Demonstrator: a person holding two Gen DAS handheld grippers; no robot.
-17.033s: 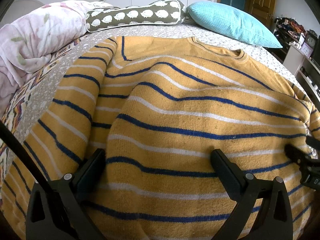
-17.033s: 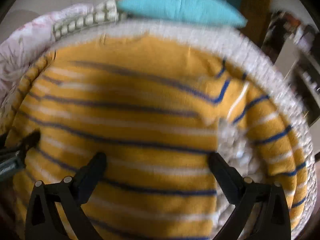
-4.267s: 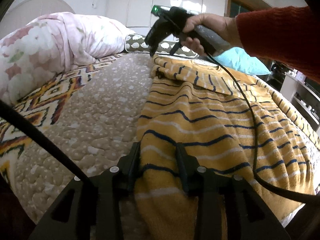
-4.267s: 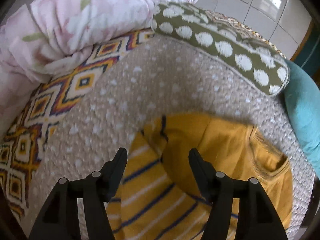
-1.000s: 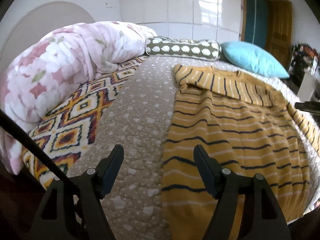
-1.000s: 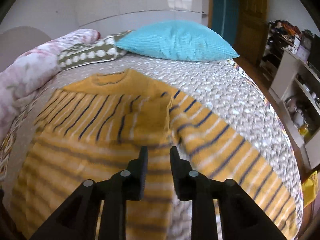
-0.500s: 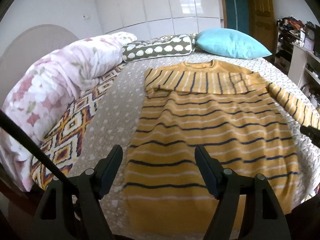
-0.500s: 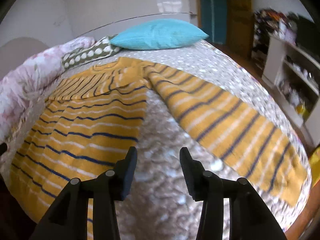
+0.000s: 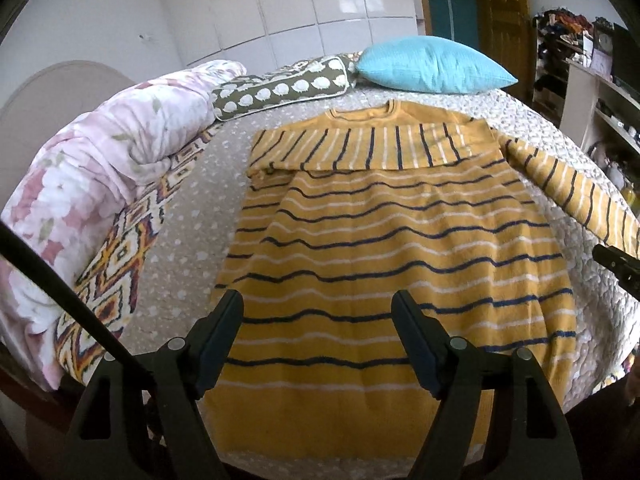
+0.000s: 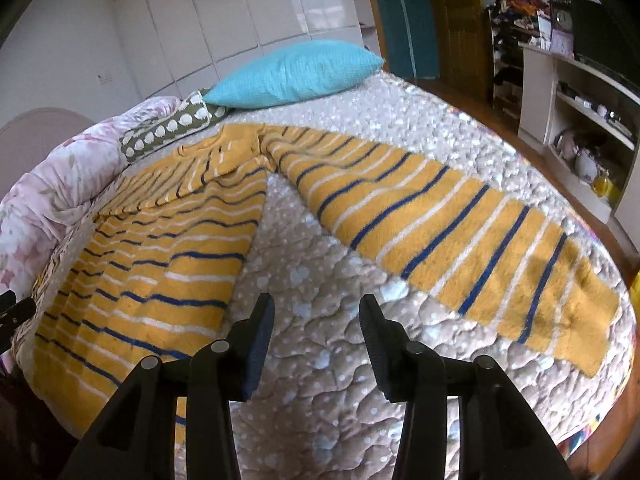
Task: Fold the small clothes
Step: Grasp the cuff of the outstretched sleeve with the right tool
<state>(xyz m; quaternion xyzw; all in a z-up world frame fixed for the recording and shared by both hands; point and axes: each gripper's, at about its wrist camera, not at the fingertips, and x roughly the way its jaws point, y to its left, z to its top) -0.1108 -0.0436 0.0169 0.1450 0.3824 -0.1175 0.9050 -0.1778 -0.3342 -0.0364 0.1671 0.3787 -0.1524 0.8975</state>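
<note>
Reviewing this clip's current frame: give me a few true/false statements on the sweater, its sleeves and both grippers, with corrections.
1. The sweater lies flat on the bed. True.
2. Both sleeves are folded across the chest. False: one sleeve stretches out over the bed.
3. The left gripper grips the hem. False: it is open, holding nothing.
4. The right gripper is open. True.
5. A blue pillow sits beyond the collar. True.

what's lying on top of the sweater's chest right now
One striped sleeve is folded across the yellow sweater just below the collar. The chest under it is hidden.
</note>
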